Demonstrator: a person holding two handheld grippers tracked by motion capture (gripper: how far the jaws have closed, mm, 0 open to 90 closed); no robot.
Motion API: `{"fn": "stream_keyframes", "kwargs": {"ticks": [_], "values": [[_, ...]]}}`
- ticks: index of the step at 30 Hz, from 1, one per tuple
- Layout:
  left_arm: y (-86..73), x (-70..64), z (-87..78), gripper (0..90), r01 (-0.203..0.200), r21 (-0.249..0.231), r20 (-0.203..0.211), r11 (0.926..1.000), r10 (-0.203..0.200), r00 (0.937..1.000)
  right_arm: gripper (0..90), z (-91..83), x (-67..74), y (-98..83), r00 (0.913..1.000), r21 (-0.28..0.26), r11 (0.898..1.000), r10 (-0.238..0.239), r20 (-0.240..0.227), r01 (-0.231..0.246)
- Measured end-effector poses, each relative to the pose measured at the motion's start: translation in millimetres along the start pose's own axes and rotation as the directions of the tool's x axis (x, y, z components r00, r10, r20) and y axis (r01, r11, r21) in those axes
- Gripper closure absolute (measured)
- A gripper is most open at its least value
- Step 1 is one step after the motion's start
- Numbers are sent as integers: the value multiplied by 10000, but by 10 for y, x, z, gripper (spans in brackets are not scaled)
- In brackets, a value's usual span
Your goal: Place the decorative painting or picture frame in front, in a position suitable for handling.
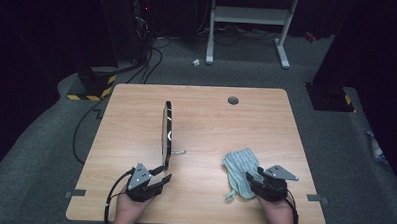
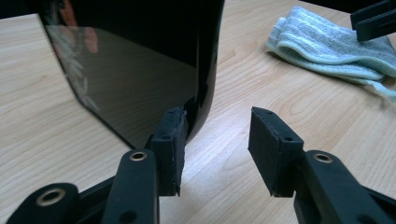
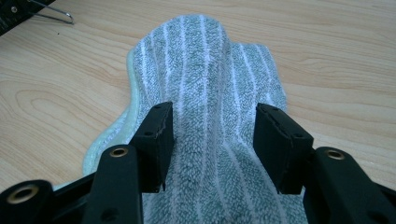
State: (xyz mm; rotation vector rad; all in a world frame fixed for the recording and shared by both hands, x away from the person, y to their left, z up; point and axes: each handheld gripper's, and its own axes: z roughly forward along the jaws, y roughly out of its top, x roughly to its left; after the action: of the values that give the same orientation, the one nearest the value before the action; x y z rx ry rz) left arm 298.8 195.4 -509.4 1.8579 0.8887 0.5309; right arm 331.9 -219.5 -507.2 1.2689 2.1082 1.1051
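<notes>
On the wooden table (image 1: 206, 117), the left gripper (image 2: 217, 144) stands open at the upright mirror's (image 1: 167, 133) near edge; the right gripper (image 3: 210, 140) is open astride the cloth (image 3: 205, 70). A nudge could topple the mirror.

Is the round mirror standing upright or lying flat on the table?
Upright: the mirror stands on edge on the table, seen edge-on from the high view, its wire stand reaching out behind it.

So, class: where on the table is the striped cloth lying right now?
In the high view the striped cloth lies on the right near part of the table, just in front of the right gripper and to the right of the upright mirror.
</notes>
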Motion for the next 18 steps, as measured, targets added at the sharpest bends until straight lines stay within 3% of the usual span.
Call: {"fn": "stream_keyframes", "kwargs": {"ticks": [18], "values": [[80,-76,182,563,-147,83,409,9999,144,9991,478,-123,-67,-97,9992,-16,9998,217,339,-217]]}}
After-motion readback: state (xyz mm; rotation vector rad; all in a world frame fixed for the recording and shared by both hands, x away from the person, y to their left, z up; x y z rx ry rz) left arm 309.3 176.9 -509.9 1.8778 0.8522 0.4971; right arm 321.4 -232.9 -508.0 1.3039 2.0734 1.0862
